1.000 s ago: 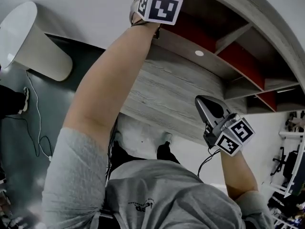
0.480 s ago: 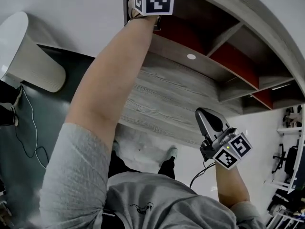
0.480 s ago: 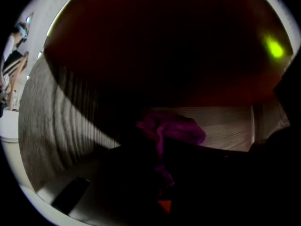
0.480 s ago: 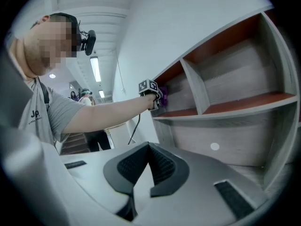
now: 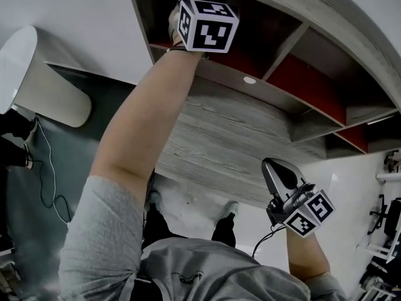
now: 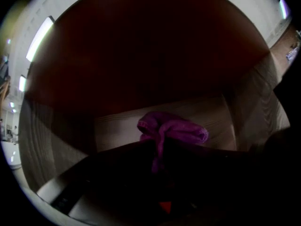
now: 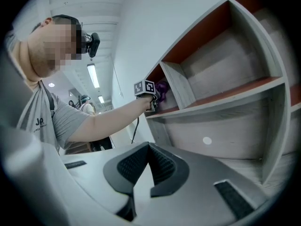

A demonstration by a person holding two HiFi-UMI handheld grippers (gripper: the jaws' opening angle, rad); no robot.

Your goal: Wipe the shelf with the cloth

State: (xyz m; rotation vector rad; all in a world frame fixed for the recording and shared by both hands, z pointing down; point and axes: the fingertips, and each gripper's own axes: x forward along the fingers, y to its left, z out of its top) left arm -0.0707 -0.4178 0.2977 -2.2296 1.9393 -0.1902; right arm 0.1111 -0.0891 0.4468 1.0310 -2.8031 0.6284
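The crumpled purple terry cloth (image 6: 171,131) is bunched into a soft wad whose long axis runs side to side in the left gripper view. One hemmed fold curls at its left end, and a narrow tail hangs down into the pinch of the left gripper (image 6: 160,150), whose dark tongs are clamped on it. The wad points forward into an end compartment of the grey wood-grain shelf unit with red panels (image 5: 232,124). A pale, streaked board lies behind the cloth and a dark red panel above. Whether the cloth touches the wood cannot be told. In the right gripper view the cloth (image 7: 162,89) shows as a small purple lump just above the compartment's board, at the tip of the raised arm. The right gripper (image 7: 146,166) is held low and well apart from the cloth. Its ribbed black pads meet at the tips with nothing between them.
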